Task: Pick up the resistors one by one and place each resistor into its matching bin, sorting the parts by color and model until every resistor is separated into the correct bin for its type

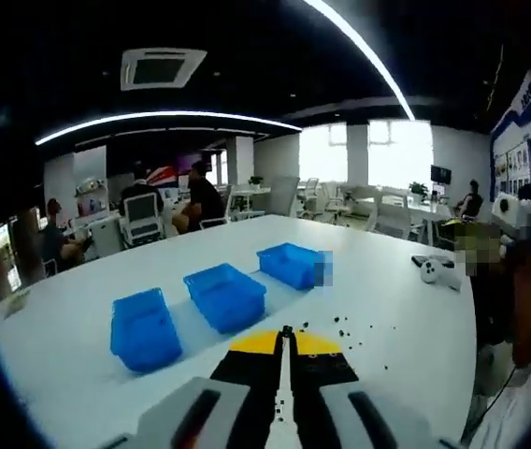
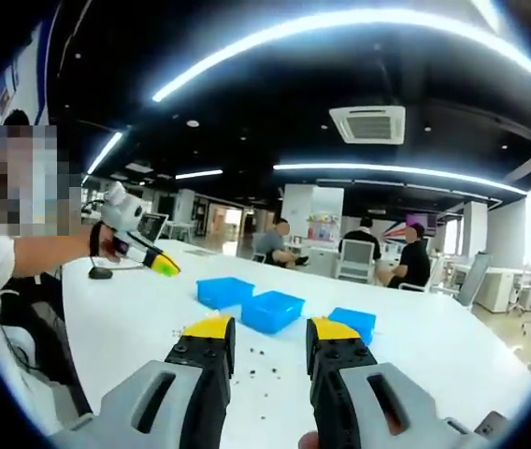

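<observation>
We hover | left tongs (image 1: 287, 339) pressed together, right tongs (image 2: 264, 339) spread | resistors (image 1: 348, 326) at 1 o'clock, bins (image 1: 225, 296) at 11 | risk: tiny parts slip, land in wrong bin.

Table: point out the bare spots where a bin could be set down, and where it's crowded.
Bare: the white table beyond the three blue bins, towards the far edge, and the stretch between the game controller and the scattered resistors. Crowded: the bin row and the resistor patch before the left gripper.
</observation>
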Motion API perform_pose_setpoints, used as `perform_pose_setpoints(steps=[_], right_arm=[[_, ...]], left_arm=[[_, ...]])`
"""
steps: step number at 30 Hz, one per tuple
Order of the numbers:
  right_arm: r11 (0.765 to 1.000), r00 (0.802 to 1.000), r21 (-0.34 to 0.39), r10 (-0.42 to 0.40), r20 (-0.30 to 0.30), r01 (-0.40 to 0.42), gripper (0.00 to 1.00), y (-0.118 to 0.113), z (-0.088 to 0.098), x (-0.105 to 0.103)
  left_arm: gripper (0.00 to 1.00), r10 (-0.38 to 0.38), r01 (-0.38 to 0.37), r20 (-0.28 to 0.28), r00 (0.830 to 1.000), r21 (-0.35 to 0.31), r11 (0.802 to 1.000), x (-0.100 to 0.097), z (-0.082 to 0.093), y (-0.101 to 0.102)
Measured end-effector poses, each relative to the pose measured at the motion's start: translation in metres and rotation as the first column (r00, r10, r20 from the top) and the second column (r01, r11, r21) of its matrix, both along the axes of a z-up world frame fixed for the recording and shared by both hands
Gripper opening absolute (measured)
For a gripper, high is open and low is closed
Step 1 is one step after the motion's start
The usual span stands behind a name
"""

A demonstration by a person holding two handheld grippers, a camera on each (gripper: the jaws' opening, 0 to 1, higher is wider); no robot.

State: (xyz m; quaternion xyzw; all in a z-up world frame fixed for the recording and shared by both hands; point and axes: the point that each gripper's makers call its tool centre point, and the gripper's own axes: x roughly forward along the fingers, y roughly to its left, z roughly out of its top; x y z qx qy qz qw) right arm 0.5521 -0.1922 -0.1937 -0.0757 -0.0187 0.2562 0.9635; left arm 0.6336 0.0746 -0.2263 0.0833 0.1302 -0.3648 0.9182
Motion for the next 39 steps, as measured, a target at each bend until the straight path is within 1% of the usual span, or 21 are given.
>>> perform_pose_setpoints(steps=[1,2,3,5,7,8,9,10,13,16,18,22,27,29,31,32,33,35,37,38,39], right_arm=[[1.0,1.0,-0.002,0.005,-0.006,-0.005,0.33,0.001,-0.002,0.001],[1.0,1.0,-0.009,0.014,-0.017,-0.014,0.33,0.003,-0.005,0.001],[1.0,0.999,-0.019,0.021,-0.024,-0.021,0.33,0.004,-0.007,0.001],[0.999,0.999,-0.037,0.032,-0.039,-0.034,0.33,0.009,-0.013,0.002],[0.998,0.998,-0.039,0.042,-0.049,-0.044,0.33,0.013,-0.017,0.003],[0.998,0.998,-0.039,0.044,-0.051,-0.046,0.33,0.013,-0.018,0.003],[0.998,0.997,-0.039,0.047,-0.054,-0.049,0.33,0.014,-0.019,0.003],[0.998,0.997,-0.038,0.047,-0.059,-0.05,0.33,0.015,-0.02,0.003],[0.998,0.996,-0.029,0.055,-0.066,-0.057,0.33,0.016,-0.021,0.001],[0.998,0.995,-0.011,0.066,-0.069,-0.067,0.33,0.017,-0.021,0.0],[0.998,0.995,-0.006,0.069,-0.07,-0.07,0.33,0.017,-0.02,0.0],[0.997,0.995,-0.015,0.072,-0.076,-0.073,0.33,0.017,-0.023,0.0],[0.997,0.994,-0.01,0.081,-0.078,-0.083,0.33,0.019,-0.023,0.0],[0.996,0.993,-0.002,0.092,-0.078,-0.092,0.33,0.02,-0.022,-0.001],[0.995,0.992,0.004,0.097,-0.078,-0.097,0.33,0.02,-0.021,-0.001],[0.995,0.992,0.004,0.097,-0.078,-0.097,0.33,0.019,-0.021,-0.001],[0.995,0.992,0.005,0.095,-0.079,-0.095,0.33,0.019,-0.021,0.0],[0.996,0.993,0.004,0.092,-0.08,-0.092,0.33,0.017,-0.021,0.001],[0.996,0.993,0.005,0.09,-0.079,-0.09,0.33,0.016,-0.021,0.001],[0.996,0.993,0.006,0.09,-0.079,-0.09,0.33,0.015,-0.02,0.001],[0.996,0.993,0.007,0.09,-0.078,-0.09,0.33,0.015,-0.02,0.002]], left_arm=[[0.06,0.007,-0.006,0.01,1.0,-0.021,1.0,-0.004,0.003,0.003],[0.06,0.021,-0.019,0.02,1.0,-0.071,0.997,-0.012,0.007,0.01],[0.06,0.033,-0.03,0.027,0.999,-0.099,0.995,-0.017,0.009,0.015],[0.06,0.061,-0.051,0.066,0.996,-0.146,0.988,-0.026,0.014,0.028],[0.06,0.088,-0.069,0.079,0.993,-0.22,0.973,-0.036,0.018,0.037],[0.06,0.092,-0.07,0.08,0.993,-0.244,0.967,-0.041,0.018,0.04],[0.06,0.113,-0.084,0.093,0.989,-0.278,0.957,-0.045,0.021,0.046],[0.06,0.121,-0.089,0.089,0.989,-0.303,0.949,-0.049,0.021,0.048],[0.06,0.144,-0.104,0.099,0.985,-0.331,0.938,-0.058,0.021,0.059],[0.06,0.155,-0.112,0.101,0.983,-0.341,0.933,-0.065,0.018,0.064],[0.06,0.163,-0.121,0.102,0.981,-0.331,0.936,-0.065,0.013,0.066],[0.06,0.177,-0.14,0.086,0.98,-0.326,0.935,-0.058,0.008,0.071],[0.06,0.181,-0.15,0.068,0.981,-0.322,0.935,-0.045,0.007,0.068],[0.06,0.175,-0.15,0.051,0.983,-0.315,0.937,-0.034,0.007,0.064],[0.06,0.196,-0.176,0.04,0.98,-0.294,0.94,-0.019,0.006,0.066],[0.06,0.2,-0.18,0.038,0.979,-0.291,0.94,-0.014,0.007,0.066],[0.06,0.207,-0.189,0.031,0.978,-0.292,0.937,-0.005,0.008,0.066],[0.06,0.207,-0.192,0.019,0.978,-0.293,0.937,0.007,0.008,0.065],[0.06,0.241,-0.226,0.02,0.97,-0.276,0.934,0.024,0.006,0.069],[0.06,0.243,-0.229,0.014,0.97,-0.281,0.932,0.031,0.005,0.069],[0.06,0.242,-0.233,-0.002,0.97,-0.283,0.93,0.039,0.003,0.068]])
